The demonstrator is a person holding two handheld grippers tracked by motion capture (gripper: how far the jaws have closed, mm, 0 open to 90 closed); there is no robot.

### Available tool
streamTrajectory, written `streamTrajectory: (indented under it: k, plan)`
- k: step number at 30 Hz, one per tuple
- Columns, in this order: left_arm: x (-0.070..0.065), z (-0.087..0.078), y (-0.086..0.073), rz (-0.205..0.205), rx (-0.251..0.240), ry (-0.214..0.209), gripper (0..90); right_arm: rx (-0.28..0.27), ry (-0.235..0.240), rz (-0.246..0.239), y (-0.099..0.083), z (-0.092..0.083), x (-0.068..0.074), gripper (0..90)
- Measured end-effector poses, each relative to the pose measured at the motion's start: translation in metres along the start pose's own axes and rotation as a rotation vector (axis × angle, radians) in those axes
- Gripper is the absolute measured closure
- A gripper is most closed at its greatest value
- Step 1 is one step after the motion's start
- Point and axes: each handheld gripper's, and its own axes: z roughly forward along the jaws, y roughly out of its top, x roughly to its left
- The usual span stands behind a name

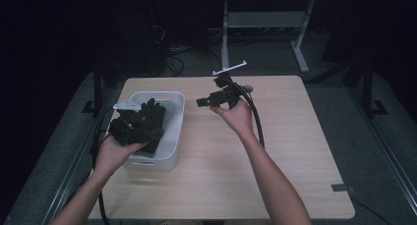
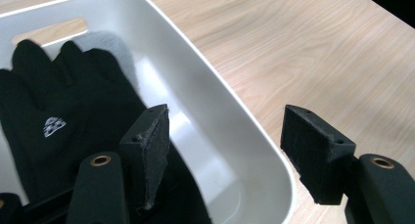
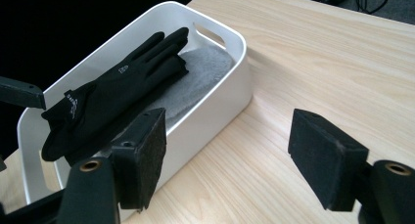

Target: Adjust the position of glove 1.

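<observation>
A white bin (image 1: 178, 118) stands on the left part of the wooden table (image 1: 275, 151). A black glove (image 3: 117, 87) lies in it on top of a grey cloth (image 3: 200, 77). My left gripper (image 1: 149, 130) hovers over the bin's near end. In the left gripper view its jaws (image 2: 227, 131) stand open and empty, one pad above the glove (image 2: 63, 106) and the other beyond the bin's rim (image 2: 205, 72). My right gripper (image 1: 202, 102) is held above the table to the right of the bin, pointing toward it. Its jaws (image 3: 227, 136) are open with nothing between them.
Bare wood (image 3: 342, 62) spreads to the right of the bin. Black cables (image 1: 256, 122) trail from the grippers along the forearms. Beyond the table's far edge stand white desk legs (image 1: 300, 53) on a dark floor.
</observation>
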Motion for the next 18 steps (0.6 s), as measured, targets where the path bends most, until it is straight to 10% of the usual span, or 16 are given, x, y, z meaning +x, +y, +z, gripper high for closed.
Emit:
streamTrajectory:
  k: [18]
  plan:
    - [-0.024,0.017,0.013,0.034,-0.005,-0.035,29.1,-0.009,-0.045,0.055,-0.036,-0.038,-0.033,29.0]
